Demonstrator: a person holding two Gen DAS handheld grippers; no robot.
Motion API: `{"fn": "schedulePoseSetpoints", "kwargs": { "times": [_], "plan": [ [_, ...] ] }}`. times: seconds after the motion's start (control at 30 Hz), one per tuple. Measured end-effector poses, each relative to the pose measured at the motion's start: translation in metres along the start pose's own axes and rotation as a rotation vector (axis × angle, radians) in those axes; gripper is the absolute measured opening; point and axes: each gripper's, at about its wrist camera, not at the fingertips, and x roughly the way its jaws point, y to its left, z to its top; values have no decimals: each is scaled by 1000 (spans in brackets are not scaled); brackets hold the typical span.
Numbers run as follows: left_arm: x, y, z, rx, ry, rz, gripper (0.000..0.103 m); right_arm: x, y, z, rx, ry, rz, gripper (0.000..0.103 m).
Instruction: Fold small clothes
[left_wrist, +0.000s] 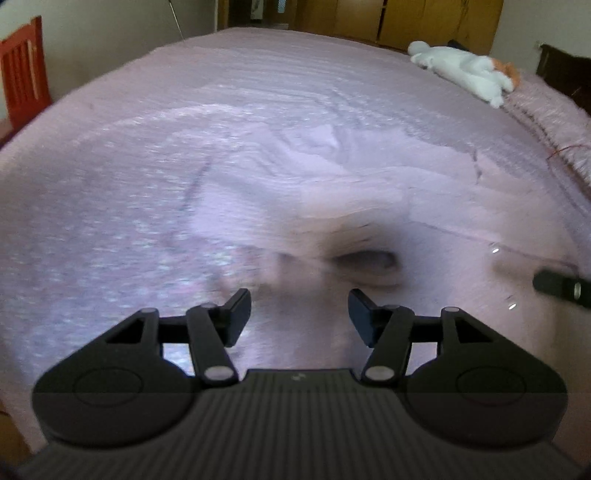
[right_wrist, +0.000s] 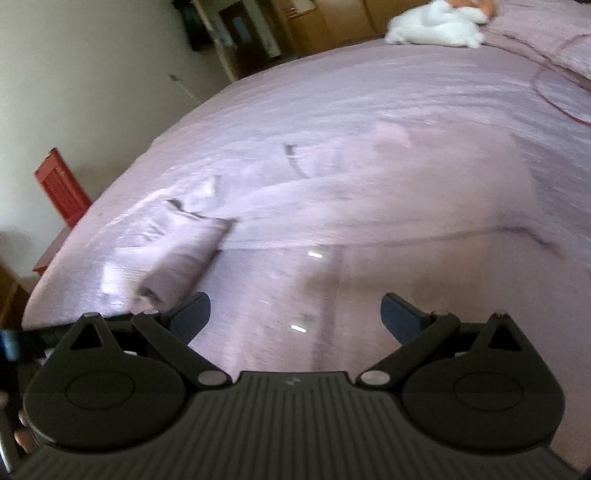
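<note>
In the left wrist view, a red chair (left_wrist: 22, 70) stands at the upper left of the frame, beside the pale wall. The bed (left_wrist: 110, 184), covered in a pinkish-lilac spread, fills most of the picture. A pale lilac garment (left_wrist: 332, 177) lies crumpled across the middle of the frame, its colour close to the spread's and its outline smeared by blur; a dark rounded opening shows in it just above the jaws. The left gripper (left_wrist: 299, 314) sits at lower centre, jaws released and standing well apart, nothing between them. At the right edge, a dark tip of the right gripper (left_wrist: 561, 286) pokes into the frame over the cloth. A white plush toy (left_wrist: 465, 70) lies at the upper right, near the bed's far edge, with wooden cupboards (left_wrist: 424, 18) behind it.

In the right wrist view, the chair (right_wrist: 61, 184) shows at the left edge. The garment (right_wrist: 332, 192) spreads from a rolled, sleeve-like part at centre left across to the right of the frame. The right gripper (right_wrist: 295, 317) sits at lower centre, jaws released wide, empty, above the cloth; whether they touch it I cannot tell. The plush toy (right_wrist: 439, 24) lies at the upper right.
</note>
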Motion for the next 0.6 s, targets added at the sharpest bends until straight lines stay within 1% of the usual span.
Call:
{"fn": "schedulePoseSetpoints", "kwargs": {
  "times": [0.07, 0.17, 0.3, 0.33, 0.4, 0.5, 0.6],
  "plan": [
    [0, 7, -2, -5, -2, 25, 60, 15, 16, 6, 0, 23, 45, 102],
    [2, 19, -4, -41, 5, 62, 60, 40, 35, 16, 15, 86, 103, 102],
    [9, 30, -5, -74, 13, 41, 60, 72, 54, 30, 47, 161, 175, 100],
    [10, 31, -5, -77, 11, 39, 60, 79, 58, 32, 55, 175, 186, 99],
    [14, 31, -4, -76, 10, 39, 60, 92, 64, 36, 65, 207, 188, 95],
    [18, 30, -2, -65, 11, 38, 60, 107, 71, 37, 77, 236, 147, 95],
    [22, 31, -2, -67, 15, 32, 60, 118, 75, 37, 86, 259, 124, 92]
  ]
}}
